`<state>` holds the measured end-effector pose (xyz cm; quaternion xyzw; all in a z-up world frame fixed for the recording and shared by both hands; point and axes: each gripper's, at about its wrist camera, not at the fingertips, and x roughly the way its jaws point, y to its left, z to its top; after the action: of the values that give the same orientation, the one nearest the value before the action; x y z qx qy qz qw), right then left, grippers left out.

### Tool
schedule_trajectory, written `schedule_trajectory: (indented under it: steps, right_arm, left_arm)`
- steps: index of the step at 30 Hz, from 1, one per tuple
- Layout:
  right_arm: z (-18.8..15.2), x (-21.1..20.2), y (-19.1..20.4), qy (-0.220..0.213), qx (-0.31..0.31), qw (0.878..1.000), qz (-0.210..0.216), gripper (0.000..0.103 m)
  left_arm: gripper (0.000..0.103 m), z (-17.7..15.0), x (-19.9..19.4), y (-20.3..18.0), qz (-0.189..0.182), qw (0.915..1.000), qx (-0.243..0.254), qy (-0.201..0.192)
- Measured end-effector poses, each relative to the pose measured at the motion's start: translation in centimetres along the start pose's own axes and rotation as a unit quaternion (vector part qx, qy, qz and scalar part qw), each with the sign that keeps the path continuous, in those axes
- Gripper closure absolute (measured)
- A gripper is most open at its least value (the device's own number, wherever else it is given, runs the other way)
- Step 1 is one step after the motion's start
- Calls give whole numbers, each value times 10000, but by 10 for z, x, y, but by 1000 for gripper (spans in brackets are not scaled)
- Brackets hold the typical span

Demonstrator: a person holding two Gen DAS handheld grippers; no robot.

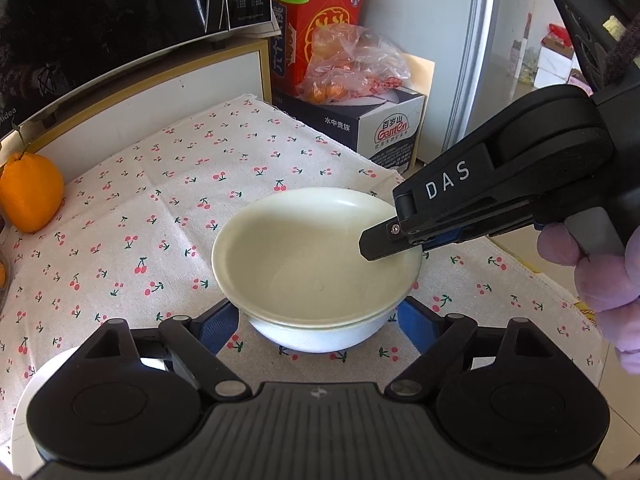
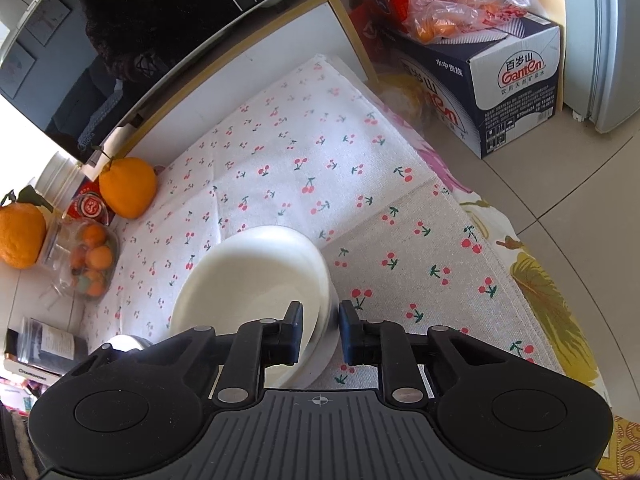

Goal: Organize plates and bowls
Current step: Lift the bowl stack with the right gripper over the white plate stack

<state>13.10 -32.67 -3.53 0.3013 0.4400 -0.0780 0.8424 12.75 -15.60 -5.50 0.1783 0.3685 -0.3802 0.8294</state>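
A cream plate [image 1: 304, 256] rests on top of a white bowl [image 1: 320, 334] on the cherry-print cloth [image 1: 160, 208]. The stack also shows in the right wrist view, plate [image 2: 248, 276] above bowl [image 2: 322, 320]. My right gripper [image 2: 320, 330] straddles the stack's right rim, one finger inside and one outside, with a gap between the pads. It shows in the left wrist view [image 1: 374, 246] over the plate's rim. My left gripper [image 1: 318, 320] is open wide, its blue pads [image 1: 216, 328] on either side of the bowl, not touching. A white plate edge [image 1: 44, 380] lies under the left gripper body.
An orange [image 1: 30, 196] sits at the cloth's left edge below the microwave [image 1: 120, 0]. A tub of small oranges [image 2: 88, 260] and another orange [image 2: 20, 234] stand further left. A Ganten water box [image 2: 512, 92] with bagged fruit [image 1: 352, 64] is beyond the table's far corner.
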Motion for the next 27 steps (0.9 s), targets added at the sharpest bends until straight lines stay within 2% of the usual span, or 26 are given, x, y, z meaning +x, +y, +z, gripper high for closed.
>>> schedule_trajectory:
  steps: [8,13,18,24,27]
  right_arm:
    - [-2,-26,19,-226,-313,9992,134,84]
    - [-7,-44,33,-336,-361,9981,363,84]
    - [-17,-56,52,-370,-449,9963,640,84]
    - [-33,-60,92,-384,-902,9909,918,84]
    - [-44,-54,110,-359,-1213,9872,969,84]
  left_arm:
    - [19,0,-30,1,92,9995,5,-300]
    - [20,-7,-56,3,177,9987,26,-471]
    - [21,-15,-84,8,393,9978,107,-514]
    - [24,-32,-111,22,705,9964,99,-451]
    - [24,-46,-114,34,738,9960,-130,-480]
